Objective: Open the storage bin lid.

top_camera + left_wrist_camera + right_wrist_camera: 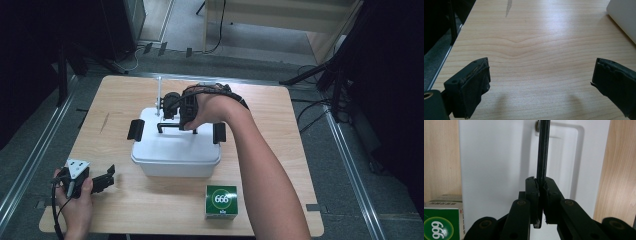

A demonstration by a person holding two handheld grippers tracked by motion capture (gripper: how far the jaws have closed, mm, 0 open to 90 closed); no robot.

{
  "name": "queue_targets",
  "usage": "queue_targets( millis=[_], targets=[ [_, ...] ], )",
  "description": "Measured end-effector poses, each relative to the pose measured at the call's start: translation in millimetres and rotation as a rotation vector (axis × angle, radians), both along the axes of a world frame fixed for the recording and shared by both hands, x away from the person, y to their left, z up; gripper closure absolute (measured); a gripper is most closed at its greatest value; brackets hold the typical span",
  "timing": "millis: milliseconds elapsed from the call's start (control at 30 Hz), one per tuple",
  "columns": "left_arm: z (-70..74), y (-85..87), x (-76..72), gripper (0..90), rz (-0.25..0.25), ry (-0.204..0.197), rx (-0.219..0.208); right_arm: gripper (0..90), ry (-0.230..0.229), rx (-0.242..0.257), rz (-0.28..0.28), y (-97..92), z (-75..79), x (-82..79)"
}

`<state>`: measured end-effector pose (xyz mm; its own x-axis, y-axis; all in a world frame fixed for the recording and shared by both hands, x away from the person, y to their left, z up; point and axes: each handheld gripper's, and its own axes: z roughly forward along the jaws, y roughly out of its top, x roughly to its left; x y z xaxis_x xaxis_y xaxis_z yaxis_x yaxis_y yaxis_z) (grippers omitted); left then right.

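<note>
Pale wooden table (280, 165) with rounded corners and flowing grain, standing on grey carpeted floor (350, 200). Long silver metal rails (31, 161) running along the floor on both sides of the table. Dark black curtains or panels (30, 60) closing off the left and right edges of the room. Black tripod legs (320, 75) and loose black cables (310, 112) trailing over the carpet at the right. Light wooden furniture frame (260, 20) at the back, with a paler grey strip of floor beneath. Soft overhead light, giving a bright sheen on the tabletop in the left gripper view and faint shadows near the bottom.
</note>
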<state>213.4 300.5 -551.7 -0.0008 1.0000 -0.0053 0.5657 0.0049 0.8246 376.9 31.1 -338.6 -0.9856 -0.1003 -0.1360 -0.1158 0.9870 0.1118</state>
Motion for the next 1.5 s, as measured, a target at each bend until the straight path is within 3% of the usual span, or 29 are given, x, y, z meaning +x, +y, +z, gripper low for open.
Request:
queue_targets(
  millis=[233,433,667,833,967,1267,1500],
  targets=[
    [-0.2,-0.1,0.2,2.5,0.000,-0.006,-0.004,84.7,0.023,-0.014,-0.056,3.9,-0.5,1.8],
    [-0.1,0.0,0.1,2.5,-0.003,-0.005,-0.003,84.6,-0.002,-0.038,-0.039,8.0,-2.4,-1.1],
    [-0.2,0.2,0.4,2.5,-0.004,-0.005,-0.007,85.4,0.008,-0.045,-0.034,9.0,1.1,-1.3],
    [-0.4,0.2,0.7,2.5,-0.005,-0.008,-0.008,85.5,0.012,-0.025,-0.054,10.2,11.6,-2.9],
    [-0.6,0.5,0.9,2.5,-0.006,-0.010,-0.009,85.5,0.010,0.004,-0.039,8.9,23.7,-4.5],
    [-0.7,0.6,1.0,2.5,-0.007,-0.011,-0.011,85.5,-0.011,0.003,-0.039,-0.6,43.8,-9.8],
    [-0.3,0.0,0.3,2.5,-0.009,-0.013,-0.006,85.5,-0.023,-0.015,-0.059,-20.2,51.0,-10.6]
  ],
)
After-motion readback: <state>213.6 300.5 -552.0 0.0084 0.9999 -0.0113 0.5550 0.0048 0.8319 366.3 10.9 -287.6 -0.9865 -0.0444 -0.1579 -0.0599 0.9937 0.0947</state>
